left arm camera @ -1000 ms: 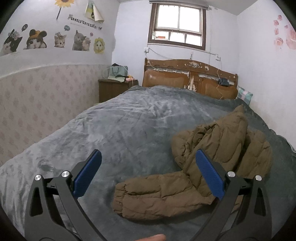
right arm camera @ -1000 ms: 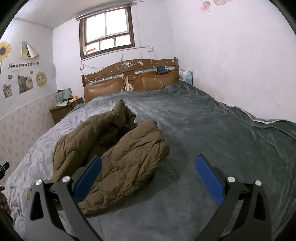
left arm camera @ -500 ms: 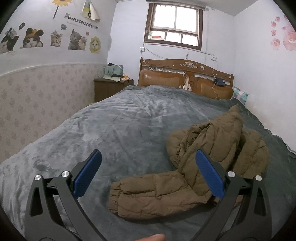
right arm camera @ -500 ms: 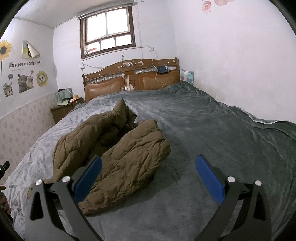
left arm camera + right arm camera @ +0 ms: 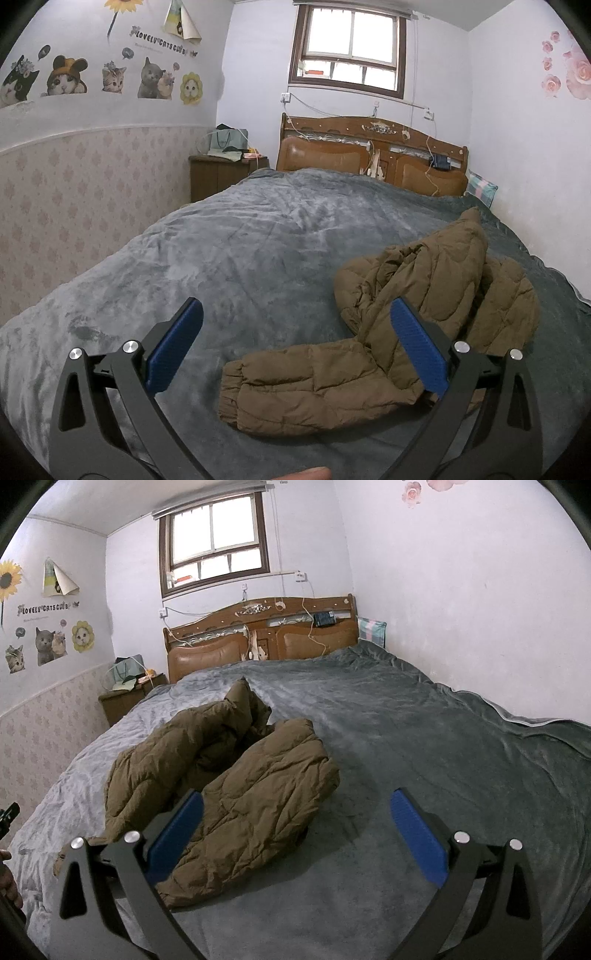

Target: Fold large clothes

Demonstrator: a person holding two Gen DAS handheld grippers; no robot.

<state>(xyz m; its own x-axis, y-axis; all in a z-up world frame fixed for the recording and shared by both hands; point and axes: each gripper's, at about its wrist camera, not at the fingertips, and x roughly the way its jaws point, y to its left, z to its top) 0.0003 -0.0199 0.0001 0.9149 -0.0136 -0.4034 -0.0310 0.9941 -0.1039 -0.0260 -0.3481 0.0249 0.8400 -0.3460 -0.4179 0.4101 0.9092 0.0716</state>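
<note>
Step in hand: both claws are hanging above the bed (image 5: 240,251), lining up on the crumpled brown padded jacket (image 5: 236,775); folding is not yet begun.
Left gripper (image 5: 295,347): gaping wide, gripping nothing; the sleeve (image 5: 306,387) is lying just ahead between its fingers, the jacket's bulk off to its right.
Right gripper (image 5: 295,830): gaping wide, carrying nothing; the jacket is sitting ahead and to its left, behind its left finger.
Next move, as I judge: each claw is needing to drop onto an edge and spread the jacket flat.
</note>
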